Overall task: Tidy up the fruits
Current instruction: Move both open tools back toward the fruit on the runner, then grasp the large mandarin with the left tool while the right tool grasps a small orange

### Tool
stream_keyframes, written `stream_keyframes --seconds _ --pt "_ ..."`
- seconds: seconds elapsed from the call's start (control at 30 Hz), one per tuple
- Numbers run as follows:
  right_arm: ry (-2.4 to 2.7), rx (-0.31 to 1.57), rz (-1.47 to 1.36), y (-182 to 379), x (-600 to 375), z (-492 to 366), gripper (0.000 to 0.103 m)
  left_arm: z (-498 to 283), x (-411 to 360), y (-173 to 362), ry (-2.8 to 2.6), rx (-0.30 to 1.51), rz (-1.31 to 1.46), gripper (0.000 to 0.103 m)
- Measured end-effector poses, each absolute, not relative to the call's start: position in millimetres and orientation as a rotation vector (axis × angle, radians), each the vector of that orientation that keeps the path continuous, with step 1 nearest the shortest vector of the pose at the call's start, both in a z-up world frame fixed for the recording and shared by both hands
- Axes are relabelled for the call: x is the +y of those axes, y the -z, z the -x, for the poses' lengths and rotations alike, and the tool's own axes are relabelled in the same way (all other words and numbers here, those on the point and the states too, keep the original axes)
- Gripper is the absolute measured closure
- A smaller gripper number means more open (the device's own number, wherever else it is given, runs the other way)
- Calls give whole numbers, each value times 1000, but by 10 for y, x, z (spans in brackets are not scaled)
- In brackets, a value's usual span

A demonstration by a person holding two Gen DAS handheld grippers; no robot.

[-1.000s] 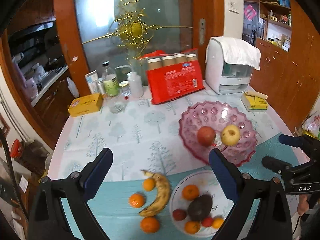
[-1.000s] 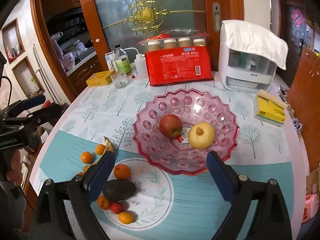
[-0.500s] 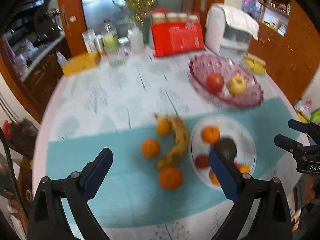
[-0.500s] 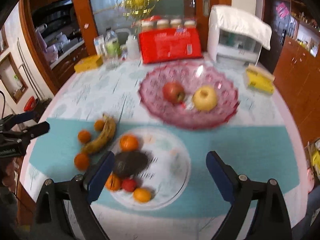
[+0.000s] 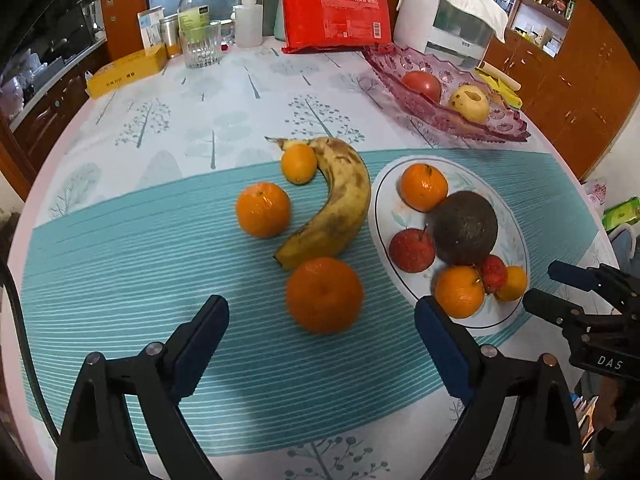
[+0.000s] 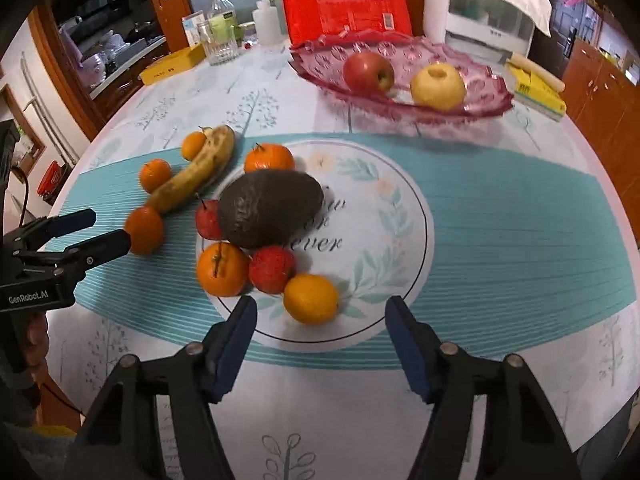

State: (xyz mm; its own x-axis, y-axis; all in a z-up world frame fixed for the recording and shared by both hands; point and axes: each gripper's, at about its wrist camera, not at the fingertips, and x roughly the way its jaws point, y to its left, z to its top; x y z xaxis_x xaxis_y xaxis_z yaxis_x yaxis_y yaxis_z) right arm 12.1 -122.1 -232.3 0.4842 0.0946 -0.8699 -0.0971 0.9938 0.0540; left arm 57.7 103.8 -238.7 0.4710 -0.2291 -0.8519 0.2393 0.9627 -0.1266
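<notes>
- Left gripper (image 5: 322,322): jaws wide apart, a mandarin (image 5: 324,295) just ahead between them, untouched.
- Right gripper (image 6: 320,316): jaws just narrowing, still apart, small orange (image 6: 311,298) on the plate (image 6: 400,236) just ahead.

"DAS" was read in white letters on the black body of the right gripper (image 5: 544,292). "GenRobot.AI" was read on the body of the left gripper (image 6: 86,232). The word "ever" was made out in script on the white plate (image 6: 400,240). Print on the red package (image 5: 336,20) was too small to be read.
</notes>
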Motion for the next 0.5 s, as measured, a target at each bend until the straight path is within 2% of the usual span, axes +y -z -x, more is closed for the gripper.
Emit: stream_keyframes --seconds 0.13,0.37,0.5 --pt "-118 1068 -5 2434 -1200 -144 42 -594 1022 2494 293 1053 -9 23" --pt "-118 1077 3 2569 -1159 -213 55 -678 1066 2606 272 1066 48 31" --pt "-129 1073 -15 2612 -1176 -211 66 -733 1065 2681 261 1086 61 40"
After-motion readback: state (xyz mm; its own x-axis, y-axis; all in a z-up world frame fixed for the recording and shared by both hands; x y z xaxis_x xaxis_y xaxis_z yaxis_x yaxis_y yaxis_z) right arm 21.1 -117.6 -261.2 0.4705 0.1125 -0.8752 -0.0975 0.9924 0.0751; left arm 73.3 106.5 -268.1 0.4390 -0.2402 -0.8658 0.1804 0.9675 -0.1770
